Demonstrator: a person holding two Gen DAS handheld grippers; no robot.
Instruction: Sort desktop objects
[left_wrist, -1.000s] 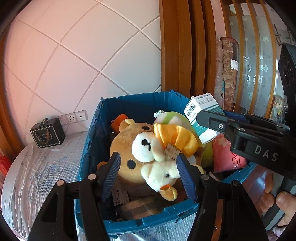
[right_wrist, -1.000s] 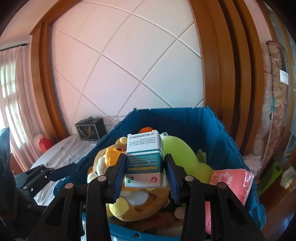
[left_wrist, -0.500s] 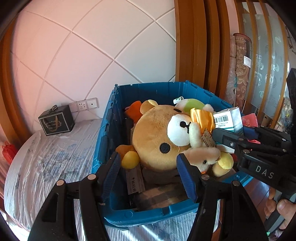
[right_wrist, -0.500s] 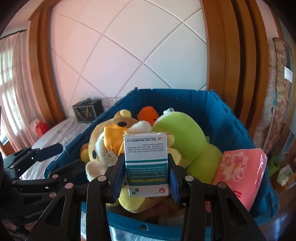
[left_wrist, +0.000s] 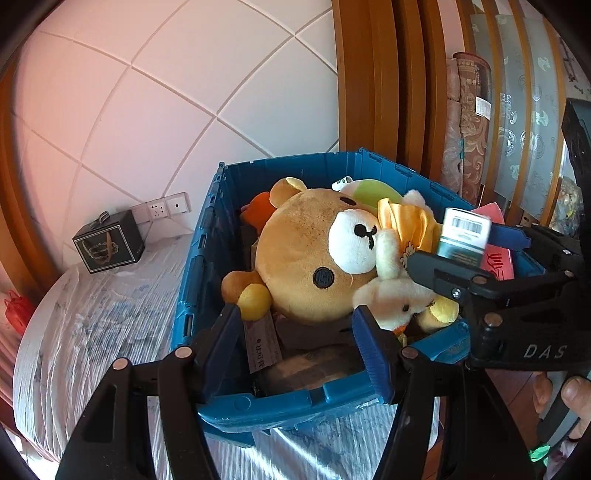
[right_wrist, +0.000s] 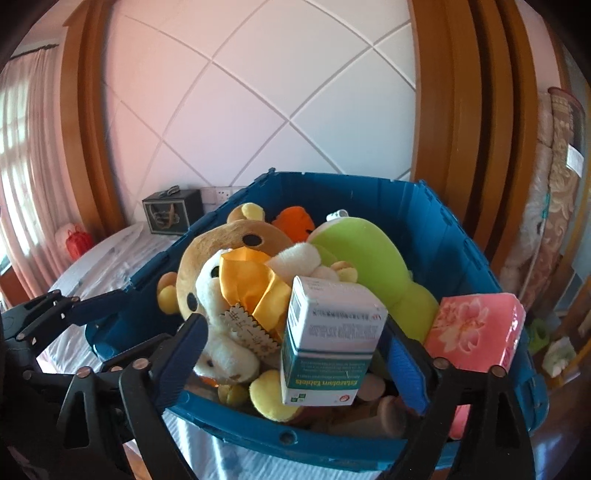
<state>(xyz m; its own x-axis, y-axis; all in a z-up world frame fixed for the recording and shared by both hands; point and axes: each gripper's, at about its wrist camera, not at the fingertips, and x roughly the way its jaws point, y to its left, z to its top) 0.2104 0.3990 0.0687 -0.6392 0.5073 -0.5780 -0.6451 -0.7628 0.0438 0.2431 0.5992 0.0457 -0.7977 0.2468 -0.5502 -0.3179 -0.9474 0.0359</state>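
A blue plastic crate on the table holds plush toys: a brown bear, a small cream plush with a yellow bow and a green plush. A white-and-teal tablet box hangs tilted between my right gripper's fingers, over the crate's near edge. The jaws stand wide open; the box leans against the right finger only. My left gripper is open and empty at the crate's near rim.
A pink floral tissue pack lies at the crate's right side. A small black box and wall sockets stand at the back of the cloth-covered table. Wooden door frames and rolled carpets are at the right.
My right gripper has opened, and the tablet box has tipped to the right between its fingers. Both grippers have drawn back a little from the crate.
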